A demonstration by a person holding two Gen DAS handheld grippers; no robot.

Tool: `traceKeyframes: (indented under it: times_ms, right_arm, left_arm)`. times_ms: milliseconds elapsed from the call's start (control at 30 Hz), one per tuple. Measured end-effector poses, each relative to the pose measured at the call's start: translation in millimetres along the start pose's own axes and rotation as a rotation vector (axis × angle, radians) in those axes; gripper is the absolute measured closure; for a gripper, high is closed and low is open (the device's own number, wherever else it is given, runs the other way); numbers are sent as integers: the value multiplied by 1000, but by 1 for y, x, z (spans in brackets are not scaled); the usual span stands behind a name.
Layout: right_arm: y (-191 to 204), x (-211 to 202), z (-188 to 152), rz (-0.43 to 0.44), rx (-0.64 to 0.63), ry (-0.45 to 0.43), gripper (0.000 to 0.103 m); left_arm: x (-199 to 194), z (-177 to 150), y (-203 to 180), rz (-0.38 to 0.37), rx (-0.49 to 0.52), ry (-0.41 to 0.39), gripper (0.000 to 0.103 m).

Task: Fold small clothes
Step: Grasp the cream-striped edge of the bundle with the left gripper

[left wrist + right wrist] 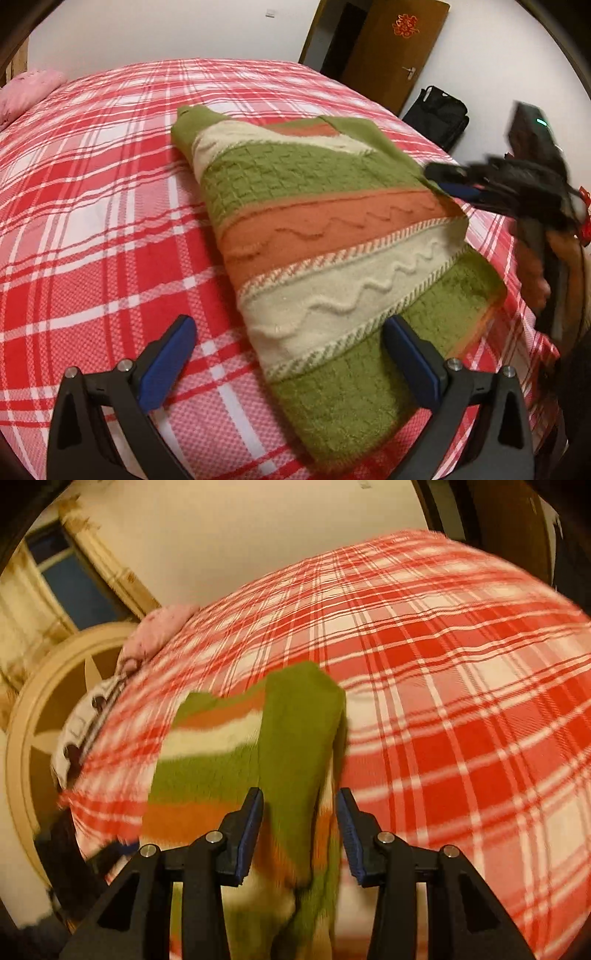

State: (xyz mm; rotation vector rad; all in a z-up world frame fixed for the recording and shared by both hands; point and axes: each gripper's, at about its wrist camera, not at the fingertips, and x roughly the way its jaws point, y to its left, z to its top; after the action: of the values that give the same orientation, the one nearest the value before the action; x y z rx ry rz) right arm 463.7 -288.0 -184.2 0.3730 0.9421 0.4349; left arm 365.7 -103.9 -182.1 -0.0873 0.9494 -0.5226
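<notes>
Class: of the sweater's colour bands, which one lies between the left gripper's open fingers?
The green waffle-knit hem band, nearest the left gripper. The cream zigzag band and orange band lie farther away on the sweater.

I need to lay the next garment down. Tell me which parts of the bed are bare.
Free: the red and white plaid bedspread left of the striped green, orange and cream knit sweater, up to the pink pillow; also the strip beyond the sweater toward the wall. Crowded: the right edge, where the right claw meets the sweater.

Left gripper (290, 350) jaws spread wide, right gripper (300, 830) jaws parted
</notes>
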Motion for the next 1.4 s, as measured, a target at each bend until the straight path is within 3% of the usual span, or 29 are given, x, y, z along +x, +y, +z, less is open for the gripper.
traceKeyframes:
  times_ms: [233,433,767,867,933,1000,1067,1133,1233,1267,1333,1400]
  right_arm:
    - [-28,52,37,36,86,51,54]
    - [-32,58,35,23,69,48,50]
    - [-36,87,56,114,140,78,50]
    - [-41,82,50,158,145,79,54]
    - [-47,80,42,226,178,93,65]
    - [-46,80,39,246,165,91,68]
    - [-46,83,40,251,170,88,69]
    - [-45,87,42,259,183,88,71]
    - [-35,83,43,238,154,77,77]
    - [-30,81,43,222,137,69,78]
    - [-21,73,42,197,106,44,80]
    - [-17,66,43,201,103,22,80]
  left_arm:
    - [9,10,3,13,-7,11,0]
    - [14,13,2,12,-1,3,0]
    - [14,12,4,-7,-7,6,0]
    - [14,10,4,-10,-8,8,0]
    - [14,10,4,-11,-8,8,0]
    - [14,10,2,-22,0,2,0]
    - [12,9,1,-35,3,-13,9]
    - [10,8,-3,-71,22,-22,26]
    - [9,7,-6,-77,35,-27,38]
    - [8,7,-5,-80,30,-28,41]
    - [5,6,-2,-92,14,-37,59]
    - [-1,5,2,-104,-9,-51,68]
